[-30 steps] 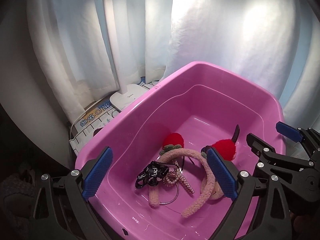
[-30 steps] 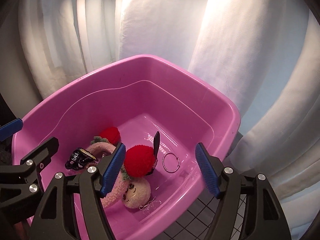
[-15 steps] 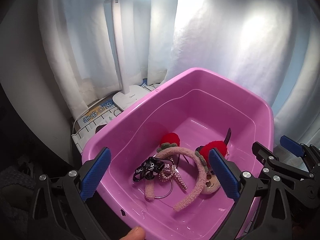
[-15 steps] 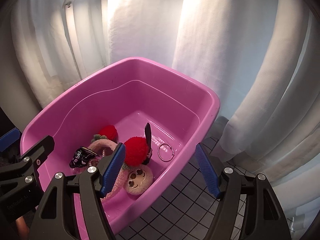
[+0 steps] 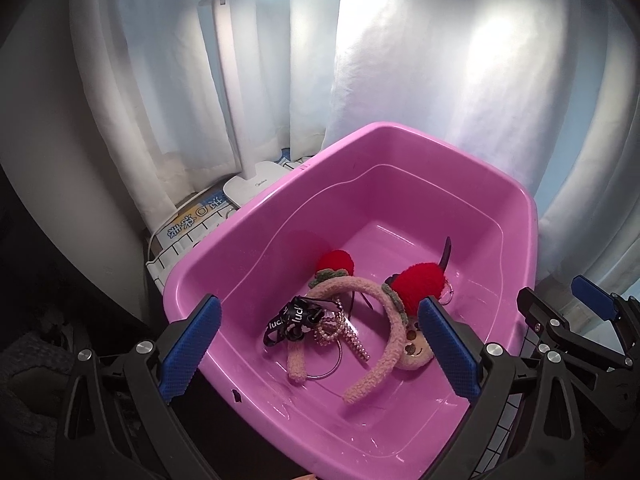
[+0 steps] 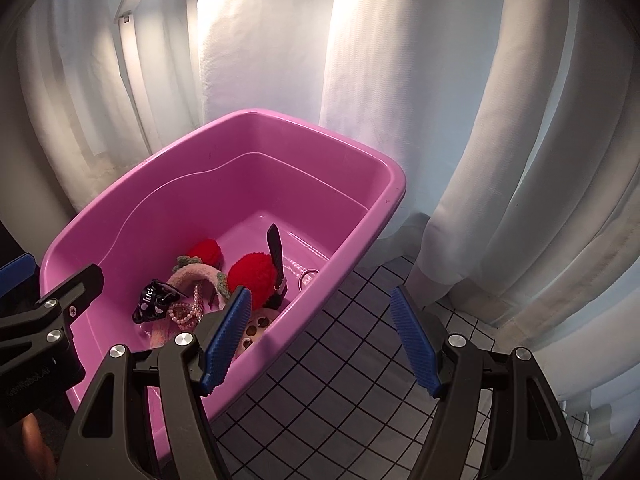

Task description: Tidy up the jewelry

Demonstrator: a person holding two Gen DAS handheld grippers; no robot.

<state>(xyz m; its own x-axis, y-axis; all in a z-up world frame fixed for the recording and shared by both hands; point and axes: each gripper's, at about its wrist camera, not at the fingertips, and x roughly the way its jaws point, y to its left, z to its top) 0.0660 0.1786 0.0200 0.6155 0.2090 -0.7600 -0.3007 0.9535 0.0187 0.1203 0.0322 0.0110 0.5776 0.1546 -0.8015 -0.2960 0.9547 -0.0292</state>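
So there's this big glossy pink plastic tub (image 5: pixel 516 216) sitting on a white tiled surface with dark grid lines (image 6: pixel 360 364), white curtains (image 6: pixel 500 120) hanging all around it, and all the jewelry is piled in the bottom of the tub toward the near end. The main thing is a fuzzy pink headband (image 5: pixel 384 320) with two red pom-poms (image 5: pixel 424 284) and a little round plush face (image 5: pixel 414 350) on it, lying flat on the tub floor. Tucked right against the headband's left side is a black ribbon hair bow with white lettering (image 5: pixel 290 320), touching a tangle of pinkish pearl beads (image 5: pixel 332 326), and a thin silver hoop (image 5: pixel 334 360) lies under that bunch. A second small metal ring (image 6: pixel 308 278) lies on its own near the tub's right wall, just beside a black strap-like piece (image 6: pixel 276 260) that sticks upright next to the bigger pom-pom. The left gripper (image 5: pixel 320 350), black with blue textured pads, hangs over the near edge of the tub with its jaws spread wide, nothing in them. The right gripper (image 6: pixel 322 340) is also gaping wide and empty; its left pad is over the tub's rim while the right one is out over the tiles. Behind the tub on the left there's a white desk lamp (image 5: pixel 248 152), lit, standing on something with blue printed characters (image 5: pixel 192 220).
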